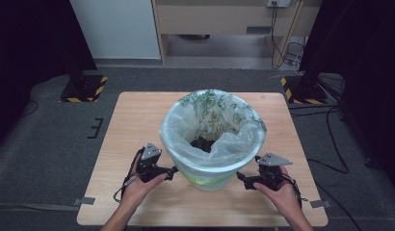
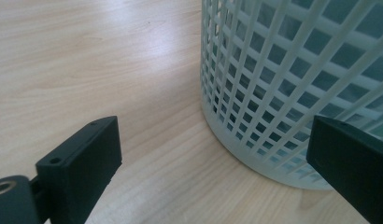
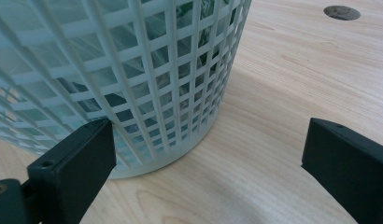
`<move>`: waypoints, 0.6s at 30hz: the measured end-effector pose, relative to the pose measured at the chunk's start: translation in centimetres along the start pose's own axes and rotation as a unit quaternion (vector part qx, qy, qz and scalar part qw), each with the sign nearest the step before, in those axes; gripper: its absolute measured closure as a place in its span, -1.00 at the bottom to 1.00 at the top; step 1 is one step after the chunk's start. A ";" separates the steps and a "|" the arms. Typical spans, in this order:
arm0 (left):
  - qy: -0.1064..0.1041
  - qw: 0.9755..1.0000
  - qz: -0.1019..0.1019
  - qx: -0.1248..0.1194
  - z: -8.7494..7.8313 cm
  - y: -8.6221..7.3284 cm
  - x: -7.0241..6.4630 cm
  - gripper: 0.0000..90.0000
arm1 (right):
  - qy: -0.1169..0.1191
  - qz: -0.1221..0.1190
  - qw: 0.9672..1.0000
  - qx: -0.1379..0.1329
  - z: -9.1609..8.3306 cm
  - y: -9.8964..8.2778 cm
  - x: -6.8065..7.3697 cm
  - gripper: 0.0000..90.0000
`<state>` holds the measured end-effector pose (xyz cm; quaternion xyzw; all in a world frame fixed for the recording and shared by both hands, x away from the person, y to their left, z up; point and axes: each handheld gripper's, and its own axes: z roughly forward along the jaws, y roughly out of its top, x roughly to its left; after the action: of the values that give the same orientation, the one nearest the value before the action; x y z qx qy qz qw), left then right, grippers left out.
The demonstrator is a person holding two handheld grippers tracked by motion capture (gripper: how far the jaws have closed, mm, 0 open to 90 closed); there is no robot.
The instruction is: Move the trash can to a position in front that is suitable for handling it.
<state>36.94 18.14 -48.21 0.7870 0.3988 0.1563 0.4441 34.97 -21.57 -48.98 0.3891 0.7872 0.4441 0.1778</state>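
Basket first: from the high view, the pale green lattice plastic waste basket [image 1: 212,161], lined with a clear leaf-printed bag [image 1: 212,120], stands upright mid-table [image 1: 138,120] between your two grippers. Left gripper [image 1: 172,171] and right gripper [image 1: 240,177] flank its base, about equally near.

Left gripper view: jaws wide apart, empty; basket wall [image 2: 292,84] ahead, toward the right jaw.

Right gripper view: jaws spread, holding nothing; lattice [image 3: 133,74] toward the left jaw. Nothing intervenes.
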 end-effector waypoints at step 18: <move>-0.014 1.000 -0.001 -0.020 1.6 3.1 1.2 -0.86 | -0.019 -0.016 1.000 0.018 1.3 2.1 -2.2 -0.88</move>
<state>40.17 17.20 -46.68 0.7796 0.3903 0.1525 0.4654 38.14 -21.87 -48.10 0.3883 0.7976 0.4194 0.1927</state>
